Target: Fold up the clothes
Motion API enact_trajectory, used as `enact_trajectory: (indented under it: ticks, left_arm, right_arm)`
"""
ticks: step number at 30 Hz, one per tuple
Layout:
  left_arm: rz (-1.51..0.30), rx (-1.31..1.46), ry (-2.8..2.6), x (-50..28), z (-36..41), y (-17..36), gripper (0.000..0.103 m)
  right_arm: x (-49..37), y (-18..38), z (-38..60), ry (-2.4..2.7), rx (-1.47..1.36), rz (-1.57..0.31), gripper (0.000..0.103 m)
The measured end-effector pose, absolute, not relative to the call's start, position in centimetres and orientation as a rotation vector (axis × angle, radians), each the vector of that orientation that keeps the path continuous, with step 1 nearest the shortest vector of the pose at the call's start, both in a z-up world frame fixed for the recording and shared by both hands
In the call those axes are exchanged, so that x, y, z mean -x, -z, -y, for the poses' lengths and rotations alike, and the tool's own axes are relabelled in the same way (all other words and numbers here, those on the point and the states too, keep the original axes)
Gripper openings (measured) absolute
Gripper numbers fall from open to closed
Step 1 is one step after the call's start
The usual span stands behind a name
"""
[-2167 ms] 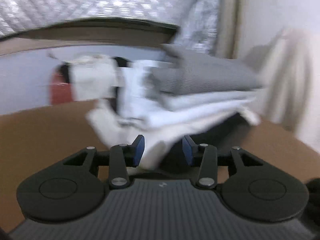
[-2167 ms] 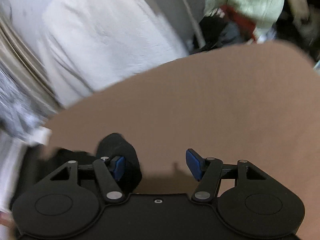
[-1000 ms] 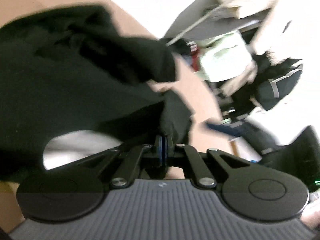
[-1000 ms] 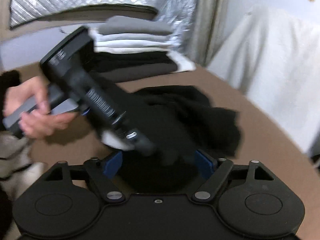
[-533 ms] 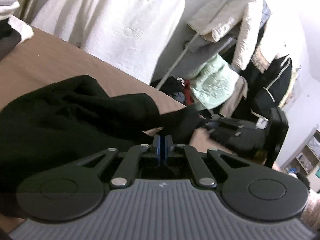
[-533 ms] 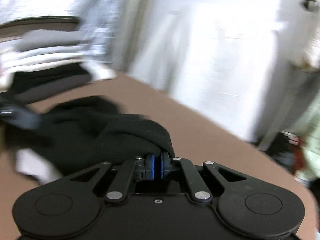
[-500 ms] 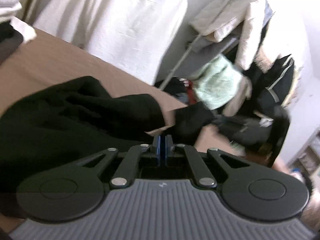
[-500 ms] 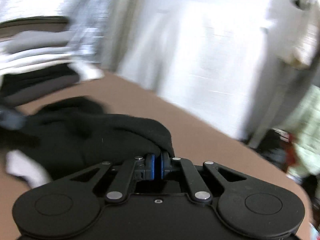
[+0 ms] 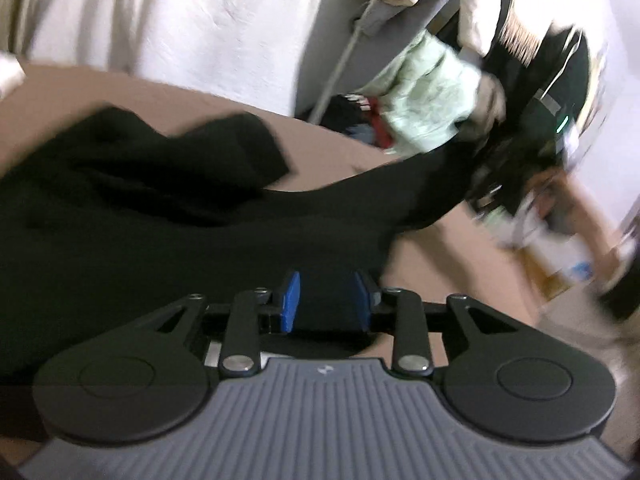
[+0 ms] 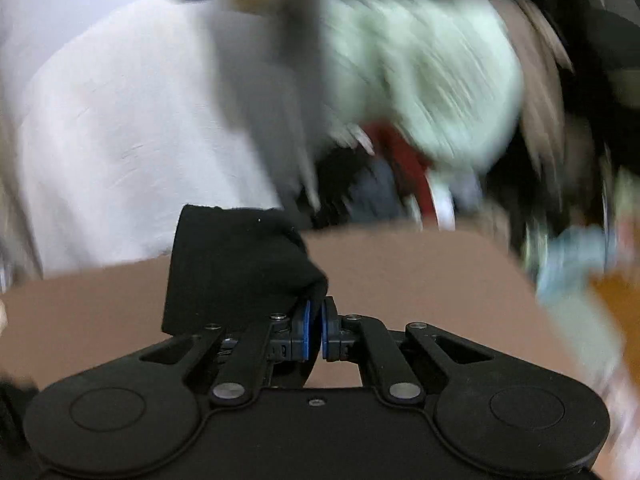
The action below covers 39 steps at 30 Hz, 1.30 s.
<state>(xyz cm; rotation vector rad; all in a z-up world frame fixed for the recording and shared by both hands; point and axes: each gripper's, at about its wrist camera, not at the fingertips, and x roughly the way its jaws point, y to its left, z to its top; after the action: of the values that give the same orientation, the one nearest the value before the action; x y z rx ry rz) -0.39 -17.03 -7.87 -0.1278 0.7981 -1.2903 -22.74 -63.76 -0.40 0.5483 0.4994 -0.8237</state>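
Garment [image 9: 168, 216]: plain black. Table [image 9: 440, 252]: brown. Sheet [image 9: 180, 20]: white, unpatterned. Hanging jacket [image 9: 432, 96]: pale green. Gripper pads [image 9: 291, 300]: blue. Left gripper body [image 9: 320, 420]: grey, ribbed; arms black.

Each camera sat behind its own hand-held gripper, looking forward along the fingers, low and close over the brown tabletop [image 9: 328, 148]. Both views shared the black garment [image 9: 160, 216] and the pale green clothing [image 10: 432, 92] beyond.
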Motion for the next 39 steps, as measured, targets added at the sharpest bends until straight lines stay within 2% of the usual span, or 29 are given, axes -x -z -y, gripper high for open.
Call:
enact_trajectory:
  ticks: [2,4,6,7,10,11,12,13,16,17,18,19,20,22,24,25,26,27,29,33,36,39]
  left_arm:
    - [-0.812,0.092,1.291,1.6,19.3,8.0,0.041]
    - [-0.783,-0.027,1.305,3.3,21.4,8.3,0.041]
    - [-0.761,-0.152,1.329,5.2,23.3,8.9,0.05]
    - [-0.756,-0.2,1.319,5.9,24.0,9.3,0.06]
    - [-0.751,-0.322,1.253,7.6,25.5,10.9,0.065]
    - [-0.751,-0.365,1.212,7.9,26.1,11.5,0.065]
    - [-0.75,-0.409,1.166,8.0,26.8,12.1,0.065]
    - [-0.74,-0.446,1.131,8.0,27.3,12.4,0.065]
    - [-0.688,-0.46,1.081,8.0,27.6,12.9,0.066]
    - [-0.689,-0.44,1.066,7.8,27.5,12.9,0.064]
    - [-0.7,-0.41,1.052,7.5,27.4,12.9,0.057]
    - [-0.717,-0.382,1.029,7.1,27.3,12.8,0.027]
    - [-0.728,-0.365,1.019,6.8,27.3,12.5,0.01]
    - [-0.743,-0.339,1.015,6.1,27.2,12.0,0.009]
    - [-0.72,-0.314,1.017,6.0,26.2,10.2,0.009]
    - [-0.706,-0.302,1.018,6.0,25.6,9.2,0.009]
    - [-0.681,-0.295,1.023,6.3,24.9,8.0,0.009]
    - [-0.656,-0.286,1.036,6.8,24.3,6.8,0.009]
    - [-0.64,-0.26,1.072,7.9,23.3,4.5,0.009]
    - [-0.692,-0.228,1.094,10.2,22.3,2.2,0.009]
    - [-0.778,-0.228,1.117,11.6,22.1,3.3,0.009]
    - [-0.892,-0.248,1.133,12.4,22.9,6.7,0.01]
  right_arm:
    - [23.0,2.0,65.6,0.881,-0.576,-0.528,0.005]
    - [22.6,3.0,67.3,0.93,-0.545,-0.549,0.005]
    - [22.8,4.2,68.6,0.931,-0.584,-0.561,0.005]
    - [23.1,4.8,69.3,0.926,-0.613,-0.567,0.005]
    - [24.0,6.3,69.6,0.873,-0.732,-0.61,0.015]
    - [24.3,6.7,69.3,0.845,-0.766,-0.625,0.033]
    - [24.4,6.8,68.9,0.82,-0.792,-0.641,0.047]
    - [24.6,6.8,68.4,0.8,-0.813,-0.659,0.066]
    - [24.5,7.2,67.8,0.744,-0.884,-0.695,0.072]
    - [24.4,7.8,67.9,0.727,-0.915,-0.705,0.081]
    - [24.1,8.6,68.1,0.715,-0.947,-0.721,0.084]
    - [23.6,9.6,68.6,0.712,-0.978,-0.743,0.085]
    - [23.1,10.7,69.0,0.729,-1.004,-0.758,0.085]
    - [22.3,12.4,69.9,0.83,-1.019,-0.752,0.085]
    - [20.6,12.5,69.6,0.897,-0.852,-0.739,0.082]
    - [19.2,12.2,68.9,0.881,-0.699,-0.771,0.059]
    - [18.2,11.7,68.2,0.868,-0.571,-0.783,0.016]
    - [17.8,11.2,67.6,0.86,-0.478,-0.771,0.005]
    - [17.3,9.9,66.5,0.865,-0.313,-0.726,0.005]
    - [20.2,4.9,65.7,1.031,-0.149,-0.515,0.004]
    - [22.5,3.9,66.6,1.148,-0.158,-0.516,0.002]
    - [24.6,4.8,68.5,1.211,-0.218,-0.608,0.002]
